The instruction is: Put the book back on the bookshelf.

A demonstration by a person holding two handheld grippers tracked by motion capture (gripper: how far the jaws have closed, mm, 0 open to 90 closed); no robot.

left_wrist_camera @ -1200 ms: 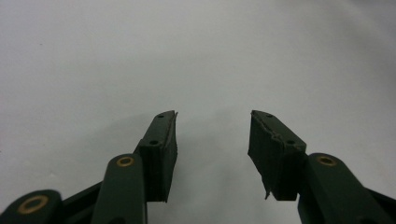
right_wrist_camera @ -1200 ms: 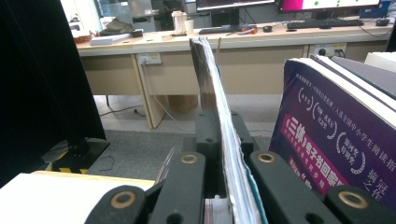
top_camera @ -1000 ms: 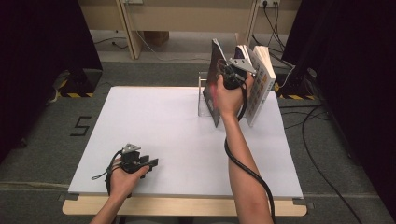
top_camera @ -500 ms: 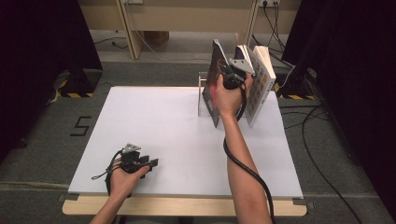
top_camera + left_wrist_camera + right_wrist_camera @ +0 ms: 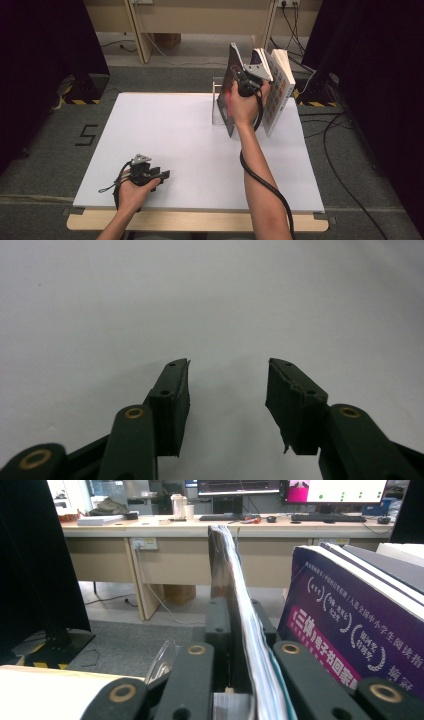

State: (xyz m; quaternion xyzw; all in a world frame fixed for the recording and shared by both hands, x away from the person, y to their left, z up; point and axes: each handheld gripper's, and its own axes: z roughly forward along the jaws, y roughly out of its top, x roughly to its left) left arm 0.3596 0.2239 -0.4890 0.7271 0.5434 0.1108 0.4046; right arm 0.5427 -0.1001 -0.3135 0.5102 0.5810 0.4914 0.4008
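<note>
The right tongs point(image 5: 235, 645) had just been easing open around the thin book point(image 5: 227, 580), upright at the desk's point(image 5: 165, 135) two o'clock; release slowly so it stays leaning. Left tongs point(image 5: 227, 390) rested open, empty.

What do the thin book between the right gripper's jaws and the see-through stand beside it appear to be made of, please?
The thin book looks like paper with a glossy dark cover: layered white page edges show, and the cover catches light. The stand seems clear plastic, perhaps acrylic: the table shows through it and its edges glint.
</note>
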